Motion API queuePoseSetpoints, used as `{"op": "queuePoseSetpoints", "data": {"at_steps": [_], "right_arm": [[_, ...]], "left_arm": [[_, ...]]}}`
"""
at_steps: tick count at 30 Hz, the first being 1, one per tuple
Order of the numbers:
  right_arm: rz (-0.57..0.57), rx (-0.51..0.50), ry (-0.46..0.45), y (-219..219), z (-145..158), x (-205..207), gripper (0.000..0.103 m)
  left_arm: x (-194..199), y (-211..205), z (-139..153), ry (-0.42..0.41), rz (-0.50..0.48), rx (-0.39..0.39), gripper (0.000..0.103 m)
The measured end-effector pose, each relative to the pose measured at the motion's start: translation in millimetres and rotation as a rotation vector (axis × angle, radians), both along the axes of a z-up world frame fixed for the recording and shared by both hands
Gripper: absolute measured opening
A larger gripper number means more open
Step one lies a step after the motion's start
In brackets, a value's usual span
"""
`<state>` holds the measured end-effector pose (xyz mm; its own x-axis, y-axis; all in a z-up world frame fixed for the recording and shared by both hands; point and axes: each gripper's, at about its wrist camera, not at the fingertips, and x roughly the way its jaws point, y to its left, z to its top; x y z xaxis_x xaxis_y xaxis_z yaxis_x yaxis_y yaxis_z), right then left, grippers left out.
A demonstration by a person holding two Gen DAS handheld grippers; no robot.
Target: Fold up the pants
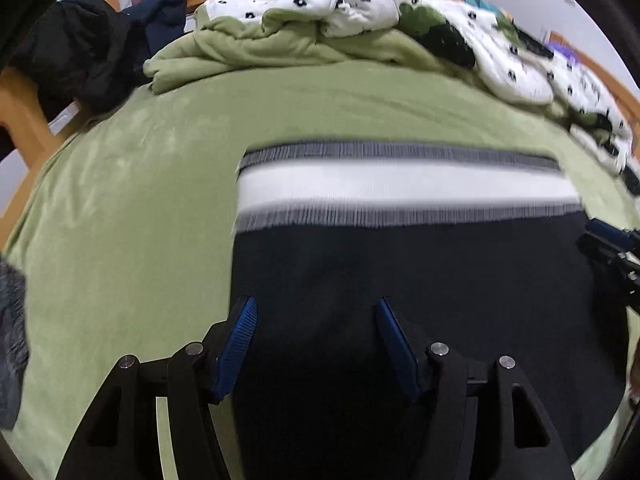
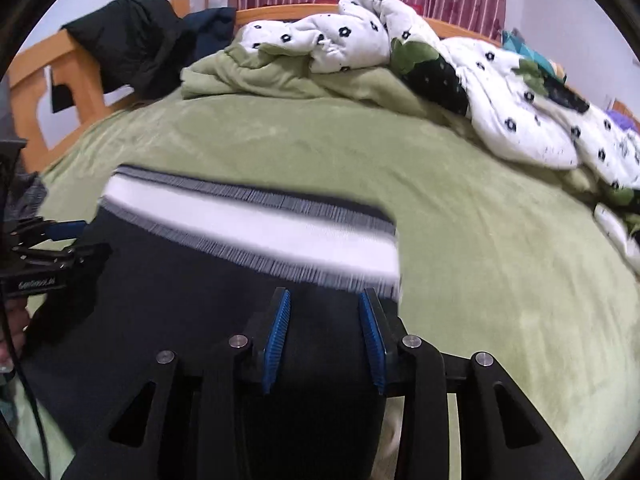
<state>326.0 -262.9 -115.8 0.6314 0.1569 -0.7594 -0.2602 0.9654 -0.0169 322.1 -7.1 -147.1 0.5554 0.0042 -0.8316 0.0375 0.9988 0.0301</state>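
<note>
Ahead of both sets of jaws, the dark pants (image 1: 400,280) lie spread on the green bed (image 1: 120,200), waistband (image 1: 400,188) at the far end. My left gripper (image 1: 316,308) stands fairly wide and holds nothing, the cloth lying under and between its pads. My right gripper (image 2: 326,300) is narrower, also gripping nothing, near the pants' right edge. I worry the plush cover could be pinched along with the fabric, and uneven grips would skew the fold.

Only one marking showed; a small white label sat on the left hand-held gripper (image 2: 60,248), seen left of the right one; too blurred to read.
</note>
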Motion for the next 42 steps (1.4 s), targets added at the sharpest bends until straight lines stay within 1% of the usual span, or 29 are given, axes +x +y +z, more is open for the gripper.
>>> {"op": "queuePoseSetpoints", "data": {"at_steps": [2,4,7,9,10,12,14,15,16,18,19,20,21,22,23,24,25,26,27,28,31,33,34,36,37,39,40,41,42], "right_arm": [[0.006,-0.012,-0.003,-3,0,-21,0.036],[0.009,-0.003,0.010,-5,3,-37,0.036],[-0.020,0.034,0.115,-17,2,-58,0.036],[-0.041,0.095,0.166,-29,-3,-70,0.036],[-0.043,0.103,0.189,-32,-5,-74,0.036],[-0.051,0.106,0.216,-33,-5,-80,0.036],[-0.055,0.085,0.230,-30,-2,-86,0.036],[-0.052,0.066,0.216,-28,4,-92,0.036],[-0.045,0.064,0.195,-27,8,-97,0.035],[-0.018,0.095,0.133,-23,21,-111,0.035],[-0.008,0.105,0.129,-22,22,-114,0.036],[0.004,0.102,0.136,-16,20,-115,0.036],[0.010,0.052,0.155,-8,12,-114,0.036],[0.009,0.002,0.172,-4,5,-112,0.033],[0.004,-0.079,0.207,2,-9,-108,0.024],[-0.003,-0.137,0.240,6,-22,-105,0.021],[-0.005,-0.172,0.273,8,-34,-104,0.020],[0.001,-0.189,0.291,9,-42,-104,0.020],[0.009,-0.214,0.311,12,-45,-105,0.020],[0.016,-0.229,0.311,13,-45,-108,0.020],[0.054,-0.246,0.266,16,-28,-121,0.021],[0.056,-0.202,0.229,10,-10,-130,0.022],[0.048,-0.156,0.204,4,4,-135,0.022],[0.002,-0.090,0.165,-5,30,-143,0.022],[-0.024,-0.061,0.145,-6,42,-147,0.025],[-0.083,-0.032,0.095,-4,65,-155,0.030],[-0.111,-0.012,0.068,-3,79,-160,0.038],[-0.139,0.024,0.038,-2,93,-170,0.047],[-0.161,0.064,0.008,1,105,-183,0.050]], "left_arm": [[-21,0,-1,-0.005,-0.002,0.000,0.061],[-44,3,-2,0.003,0.011,-0.027,0.061],[-83,12,-2,0.005,0.044,-0.122,0.061],[-99,16,-2,0.006,0.068,-0.142,0.063],[-108,18,-3,0.012,0.075,-0.153,0.066],[-125,22,-11,0.046,0.088,-0.151,0.067],[-136,29,-15,0.061,0.097,-0.195,0.067],[-144,33,-11,0.047,0.105,-0.213,0.066],[-152,36,-6,0.022,0.106,-0.218,0.066],[-161,35,2,-0.010,0.090,-0.181,0.065],[-166,30,4,-0.012,0.053,-0.137,0.064],[-167,26,2,-0.004,0.014,-0.121,0.064],[-166,21,-4,0.000,-0.002,-0.098,0.064],[-163,18,-9,-0.005,0.032,-0.056,0.064],[-160,17,-13,-0.011,0.062,-0.023,0.061],[-155,17,-18,-0.013,0.073,-0.022,0.058],[-146,19,-26,0.004,0.083,-0.070,0.047],[-141,21,-30,0.023,0.091,-0.111,0.042],[-139,23,-31,0.025,0.110,-0.134,0.041],[-139,23,-30,0.024,0.111,-0.132,0.041],[-151,23,-21,0.033,0.079,-0.107,0.043],[-157,28,-11,0.027,0.076,-0.079,0.043],[-163,30,-6,0.016,0.077,-0.068,0.043],[-171,31,21,-0.017,0.071,-0.055,0.044],[-172,30,35,-0.033,0.070,-0.068,0.044],[-176,25,66,-0.077,0.062,-0.118,0.052],[-180,18,88,-0.105,0.058,-0.147,0.062],[-184,11,101,-0.119,0.054,-0.159,0.066],[-188,3,112,-0.130,0.046,-0.168,0.066]]}}
